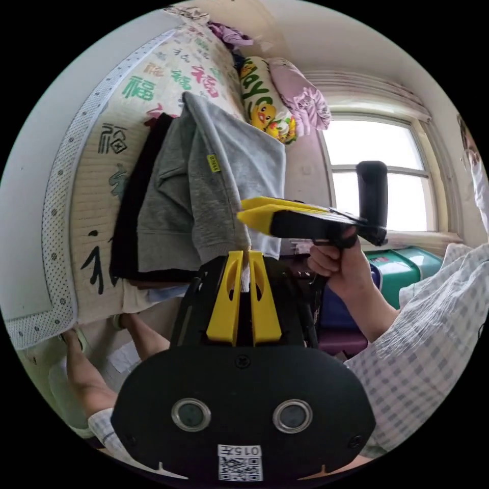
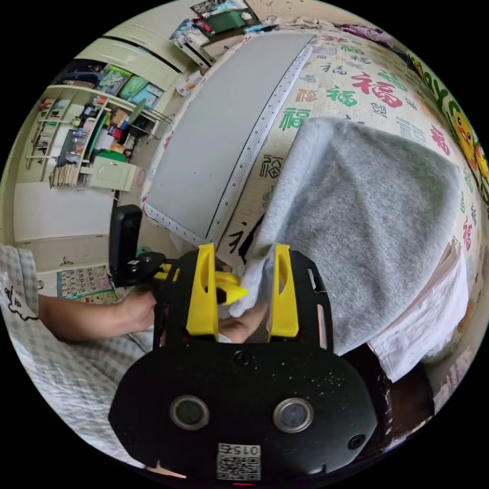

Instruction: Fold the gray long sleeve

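Observation:
The gray long sleeve (image 1: 219, 188) hangs lifted above the bed, folded over itself, with a small yellow tag on one seam. My left gripper (image 1: 244, 253) is shut on its lower edge, a strip of cloth pinched between the yellow jaws. My right gripper (image 1: 247, 210) comes in from the right, held by a hand, its tips just at the cloth's edge. In the right gripper view the gray long sleeve (image 2: 367, 219) drapes wide, and my right gripper (image 2: 243, 249) stands open, the cloth's edge lying against its right jaw. The left gripper's tip (image 2: 237, 293) shows just below.
A bed mat (image 1: 97, 168) printed with characters lies under the clothes. A black garment (image 1: 135, 204) rests beneath the gray one, and a white garment (image 2: 423, 326) hangs below it. Pillows (image 1: 265, 102), a window (image 1: 377, 168), green bins (image 1: 402, 270) and shelves (image 2: 81, 147) surround the bed.

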Demonstrator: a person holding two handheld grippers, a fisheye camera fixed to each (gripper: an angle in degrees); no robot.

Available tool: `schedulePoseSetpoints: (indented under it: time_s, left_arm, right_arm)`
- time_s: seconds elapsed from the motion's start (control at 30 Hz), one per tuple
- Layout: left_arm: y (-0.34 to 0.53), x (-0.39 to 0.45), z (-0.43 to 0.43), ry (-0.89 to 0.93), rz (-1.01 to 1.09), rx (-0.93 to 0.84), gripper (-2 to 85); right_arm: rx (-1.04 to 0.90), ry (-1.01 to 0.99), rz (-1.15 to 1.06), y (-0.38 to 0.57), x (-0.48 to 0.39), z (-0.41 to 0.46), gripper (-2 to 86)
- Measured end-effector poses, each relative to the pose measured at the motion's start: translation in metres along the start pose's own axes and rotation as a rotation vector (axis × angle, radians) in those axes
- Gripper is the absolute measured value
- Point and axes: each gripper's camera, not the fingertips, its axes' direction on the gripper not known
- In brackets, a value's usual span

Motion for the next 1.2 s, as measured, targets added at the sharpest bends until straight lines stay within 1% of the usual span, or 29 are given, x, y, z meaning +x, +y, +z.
schedulePoseSetpoints:
  time_s: [0.03, 0.07, 0.1, 0.13, 0.17, 0.2, 0.23, 0.27, 0.3, 0.33, 0.4, 0.5, 0.57, 0.6, 0.67, 0.77, 0.83, 0.9, 0.97, 1.03, 1.1, 1.2]
  left_arm:
    - [-0.002, 0.007, 0.002, 0.032, 0.027, -0.003, 0.6]
    - [-0.006, 0.019, 0.005, 0.1, 0.078, -0.008, 0.6]
    - [-0.011, 0.026, 0.011, 0.128, 0.106, -0.042, 0.7]
    - [-0.012, 0.028, 0.014, 0.128, 0.122, -0.061, 0.8]
    - [-0.013, 0.028, 0.017, 0.123, 0.152, -0.086, 1.1]
    - [-0.011, 0.021, 0.017, 0.128, 0.157, -0.113, 1.5]
    - [-0.01, 0.016, 0.015, 0.138, 0.153, -0.125, 1.8]
    - [-0.007, 0.001, 0.009, 0.175, 0.144, -0.142, 2.4]
    - [-0.005, -0.018, -0.001, 0.164, 0.113, -0.166, 3.5]
    - [-0.004, -0.028, -0.008, 0.128, 0.098, -0.169, 4.2]
    - [0.0, -0.078, -0.04, -0.069, 0.021, -0.136, 6.2]
    - [-0.001, -0.142, -0.05, -0.177, -0.148, -0.105, 11.2]
    - [-0.005, -0.161, -0.038, -0.222, -0.189, -0.15, 12.7]
    - [-0.005, -0.166, -0.031, -0.223, -0.191, -0.14, 13.1]
    - [-0.004, -0.169, -0.021, -0.235, -0.198, -0.107, 13.4]
    - [-0.003, -0.178, -0.004, -0.271, -0.239, -0.121, 13.4]
    - [-0.004, -0.175, -0.002, -0.272, -0.242, -0.117, 11.6]
    - [-0.003, -0.159, -0.01, -0.374, -0.239, -0.124, 9.2]
    - [0.002, -0.146, -0.024, -0.439, -0.248, -0.102, 6.7]
    - [0.009, -0.137, -0.04, -0.435, -0.269, -0.06, 4.1]
    - [0.018, -0.128, -0.06, -0.363, -0.287, -0.009, 1.8]
    - [0.022, -0.114, -0.081, -0.314, -0.272, 0.02, 0.5]
  right_arm:
    - [-0.035, 0.033, 0.003, -0.004, -0.003, 0.005, 16.6]
    - [-0.104, 0.131, 0.006, -0.011, -0.009, 0.016, 16.6]
    - [-0.152, 0.235, 0.037, -0.015, -0.009, 0.026, 14.3]
    - [-0.163, 0.274, 0.058, -0.016, -0.008, 0.03, 13.1]
    - [-0.175, 0.315, 0.063, -0.015, -0.005, 0.035, 7.4]
    - [-0.189, 0.324, 0.071, -0.013, 0.0, 0.039, 3.8]
    - [-0.198, 0.315, 0.088, -0.012, 0.004, 0.041, 3.1]
    - [-0.197, 0.269, 0.122, -0.009, 0.014, 0.04, 2.0]
    - [-0.161, 0.209, 0.176, -0.004, 0.025, 0.033, 1.4]
    - [-0.142, 0.181, 0.206, -0.001, 0.032, 0.029, 1.3]
    - [-0.042, 0.067, 0.323, 0.016, 0.06, 0.009, 0.9]
    - [0.052, -0.035, 0.405, 0.039, 0.09, -0.007, 0.8]
    - [0.067, -0.065, 0.421, 0.049, 0.103, -0.011, 0.8]
    - [0.069, -0.079, 0.417, 0.053, 0.108, -0.013, 0.8]
    - [0.062, -0.086, 0.396, 0.057, 0.115, -0.015, 0.8]
    - [0.056, -0.093, 0.353, 0.062, 0.123, -0.02, 0.9]
    - [0.057, -0.1, 0.336, 0.068, 0.129, -0.024, 1.0]
    - [0.058, -0.119, 0.322, 0.079, 0.137, -0.032, 1.1]
    - [0.067, -0.13, 0.32, 0.09, 0.143, -0.041, 1.1]
    - [0.077, -0.138, 0.323, 0.102, 0.149, -0.05, 1.2]
    - [0.083, -0.146, 0.33, 0.118, 0.156, -0.06, 1.2]
    - [0.074, -0.146, 0.341, 0.139, 0.162, -0.066, 1.2]
